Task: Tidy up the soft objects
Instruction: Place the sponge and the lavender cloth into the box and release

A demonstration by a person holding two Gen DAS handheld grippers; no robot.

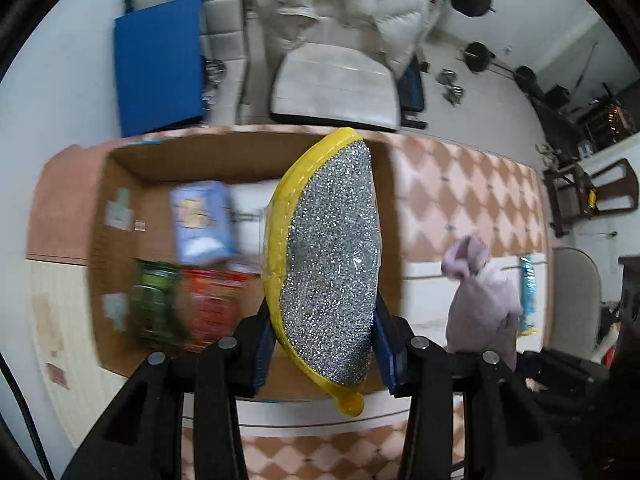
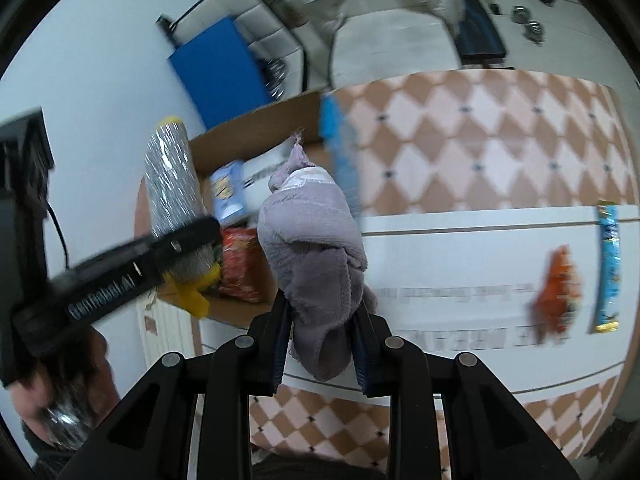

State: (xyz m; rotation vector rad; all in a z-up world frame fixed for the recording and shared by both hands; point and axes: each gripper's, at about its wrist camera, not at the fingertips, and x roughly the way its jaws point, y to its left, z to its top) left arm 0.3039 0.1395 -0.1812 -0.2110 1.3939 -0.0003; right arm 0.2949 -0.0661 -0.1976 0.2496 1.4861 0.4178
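Where diamond-patterned tablecloth [image 2: 480,140] spreads, cardboard box [image 1: 248,152] — beige chair [image 1: 336,84] behind

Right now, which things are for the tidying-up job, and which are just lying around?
For the job:
- sponge, held in the left gripper
- purple cloth, held in the right gripper
- cardboard box, with packets already inside

Just lying around:
- orange packet on the table
- blue packet on the table
- white coat on the chair
- blue mat
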